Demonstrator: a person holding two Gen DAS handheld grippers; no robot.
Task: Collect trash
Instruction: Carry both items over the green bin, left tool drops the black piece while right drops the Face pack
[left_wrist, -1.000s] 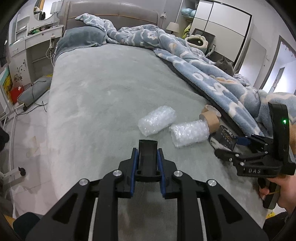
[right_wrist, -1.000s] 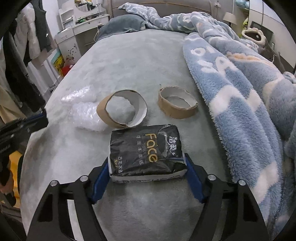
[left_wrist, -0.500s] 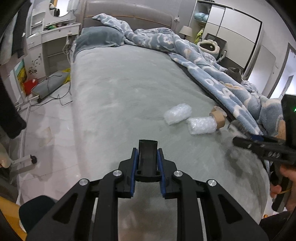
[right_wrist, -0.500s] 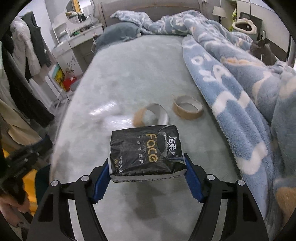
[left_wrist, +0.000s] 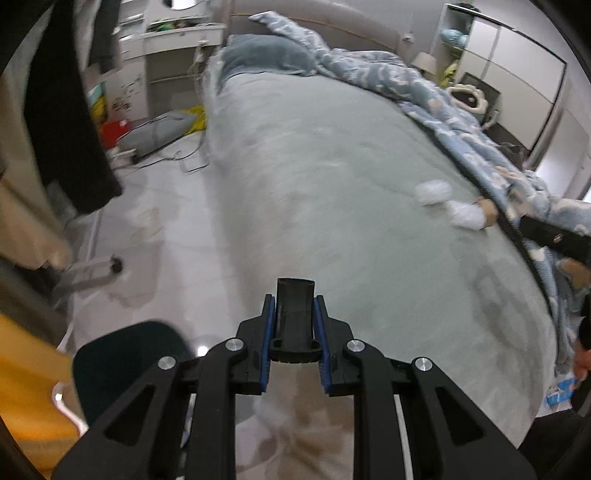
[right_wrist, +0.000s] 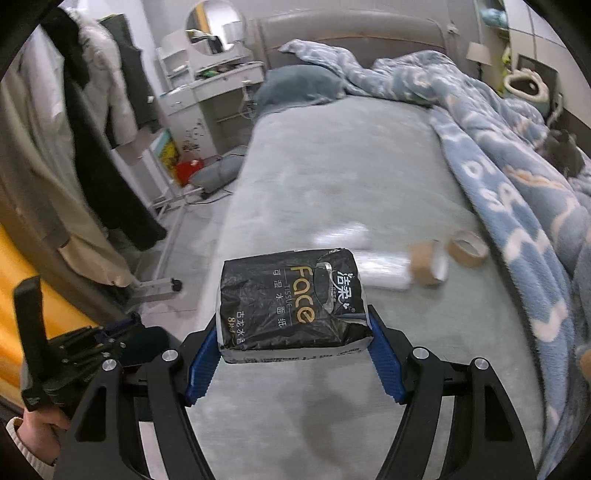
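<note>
Bedroom. Bed (left_wrist: 332, 177) with grey-green cover ahead of the jaws; grey padded headboard (right_wrist: 351, 33) at its far end; blue patterned blanket (right_wrist: 517, 177) heaped right. Left of the jaws: pale tiled floor (left_wrist: 162, 229), white dressing table (right_wrist: 210, 92), round mirror (right_wrist: 216, 26), hanging coats (right_wrist: 92, 92). White wardrobe (left_wrist: 517, 66) far right.

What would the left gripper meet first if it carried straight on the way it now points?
Probably the near edge of the grey bed cover, just past the shut left gripper. Nothing else lies in that line, though blur leaves depth uncertain.

Glossy crinkled plastic tissue pack (right_wrist: 291, 299); fuzzy matt bedspread (right_wrist: 343, 166); cardboard rings (right_wrist: 466, 248).
</note>
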